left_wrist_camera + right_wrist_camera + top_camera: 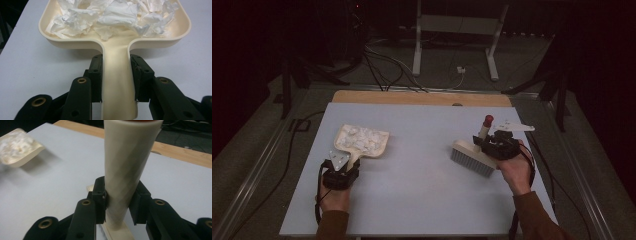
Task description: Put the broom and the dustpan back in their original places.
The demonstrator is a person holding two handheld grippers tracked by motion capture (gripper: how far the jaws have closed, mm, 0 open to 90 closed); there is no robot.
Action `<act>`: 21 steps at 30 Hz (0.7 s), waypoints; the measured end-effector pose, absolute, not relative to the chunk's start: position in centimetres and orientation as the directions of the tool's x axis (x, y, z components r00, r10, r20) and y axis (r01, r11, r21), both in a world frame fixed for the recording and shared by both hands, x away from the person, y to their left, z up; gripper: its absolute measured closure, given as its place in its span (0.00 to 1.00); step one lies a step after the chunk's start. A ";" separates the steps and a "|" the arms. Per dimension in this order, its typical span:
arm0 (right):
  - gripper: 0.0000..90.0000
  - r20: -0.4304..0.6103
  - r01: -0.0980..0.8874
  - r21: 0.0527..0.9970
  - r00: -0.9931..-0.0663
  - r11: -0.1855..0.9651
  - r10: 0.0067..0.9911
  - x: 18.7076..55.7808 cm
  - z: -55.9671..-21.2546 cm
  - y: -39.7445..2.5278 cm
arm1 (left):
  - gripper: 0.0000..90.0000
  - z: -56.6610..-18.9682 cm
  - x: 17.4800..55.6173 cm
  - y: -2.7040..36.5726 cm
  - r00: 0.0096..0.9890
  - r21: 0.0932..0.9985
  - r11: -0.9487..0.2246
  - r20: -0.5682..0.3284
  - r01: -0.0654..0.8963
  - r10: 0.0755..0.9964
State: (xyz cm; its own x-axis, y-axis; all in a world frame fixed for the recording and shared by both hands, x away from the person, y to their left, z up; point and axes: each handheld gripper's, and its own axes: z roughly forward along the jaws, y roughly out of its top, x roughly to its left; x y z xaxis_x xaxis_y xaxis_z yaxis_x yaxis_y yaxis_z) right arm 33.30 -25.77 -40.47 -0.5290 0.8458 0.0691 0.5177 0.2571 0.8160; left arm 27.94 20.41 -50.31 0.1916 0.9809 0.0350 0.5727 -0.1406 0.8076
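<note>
A cream dustpan [362, 141] [115, 37] lies on the left of the table, heaped with crumpled white paper [112, 15] [361, 137]. My left gripper [343, 167] [116, 75] is shut on the dustpan's handle, both jaws pressed against its sides. On the right, a cream hand brush [472, 157] with grey bristles and a red-tipped handle [487, 120] is held by my right gripper [492, 145] [120, 200], shut on the cream handle [127, 170]. The dustpan [17, 147] appears far left in the right gripper view.
The pale grey table top [422, 190] has a wooden strip [422, 97] along its far edge. Cables and stand legs [417, 55] lie on the dark floor beyond. Metal rails run along both sides of the table.
</note>
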 end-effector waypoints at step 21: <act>0.78 0.096 0.500 0.775 -0.697 0.386 0.710 32.7 -39.9 -29.0 | 0.74 -50.3 27.9 20.2 0.177 0.810 -0.130 0.033 0.572 0.984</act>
State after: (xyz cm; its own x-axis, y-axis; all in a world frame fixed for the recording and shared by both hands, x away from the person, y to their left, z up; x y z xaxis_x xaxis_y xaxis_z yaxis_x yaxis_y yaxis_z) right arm 32.70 -28.97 -39.85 -0.6973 0.7103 0.0961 0.5003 0.3863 0.7749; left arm 27.93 20.25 -50.25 0.1772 0.9836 0.0330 0.5722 -0.1303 0.8097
